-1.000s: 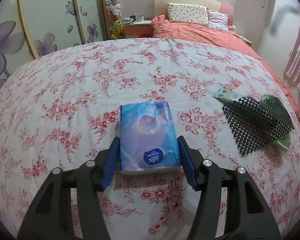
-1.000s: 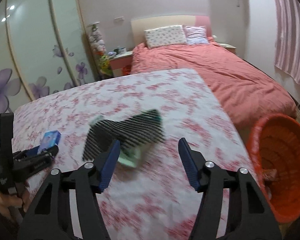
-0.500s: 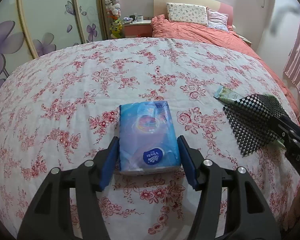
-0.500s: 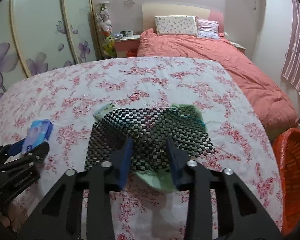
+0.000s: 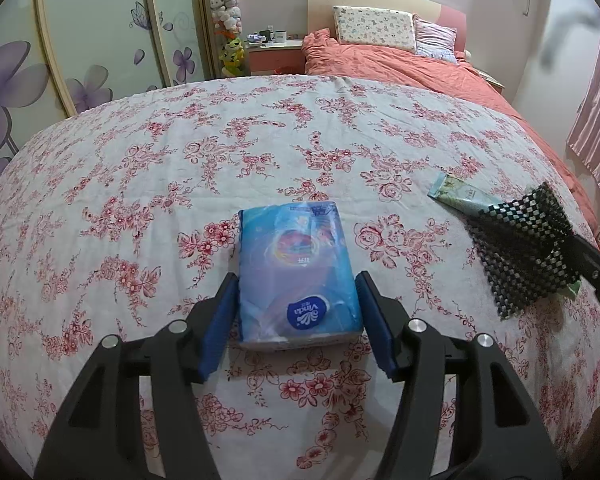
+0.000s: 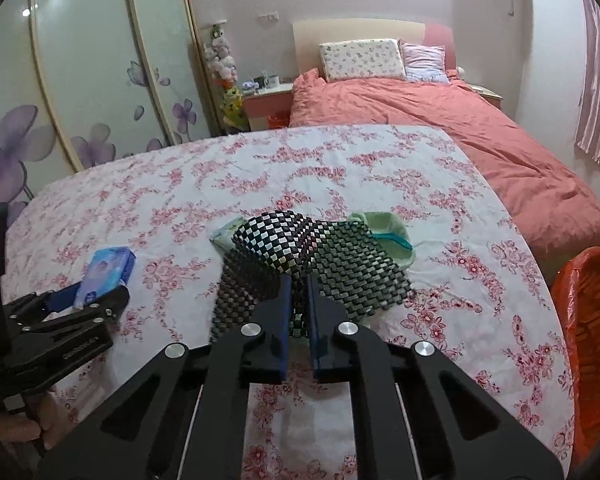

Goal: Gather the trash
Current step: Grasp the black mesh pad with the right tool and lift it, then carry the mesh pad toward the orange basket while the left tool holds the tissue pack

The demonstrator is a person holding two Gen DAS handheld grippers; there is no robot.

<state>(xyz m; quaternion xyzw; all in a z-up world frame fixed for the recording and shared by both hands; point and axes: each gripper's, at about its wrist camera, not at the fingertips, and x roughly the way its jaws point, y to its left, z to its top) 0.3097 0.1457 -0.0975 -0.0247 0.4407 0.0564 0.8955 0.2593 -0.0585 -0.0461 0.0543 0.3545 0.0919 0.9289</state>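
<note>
A blue tissue pack (image 5: 298, 272) lies on the floral cloth. My left gripper (image 5: 298, 288) straddles its near end with the blue pads close to both sides, jaws wide. It also shows in the right wrist view (image 6: 106, 270). A black checkered mesh mat (image 6: 312, 260) lies at the right; my right gripper (image 6: 299, 292) is shut on its near edge and the mat bunches up. It also shows in the left wrist view (image 5: 520, 240). A green packet (image 5: 458, 194) and a green bag (image 6: 392, 234) lie partly under the mat.
An orange trash basket (image 6: 588, 320) stands off the table's right edge. Beyond the floral table (image 6: 220, 184) is a bed with a pink duvet (image 6: 440, 120), a nightstand and a flowered wardrobe at left.
My right gripper moved in onto the mesh mat and closed on its near edge, lifting and bunching it. The left gripper stayed around the tissue pack.
</note>
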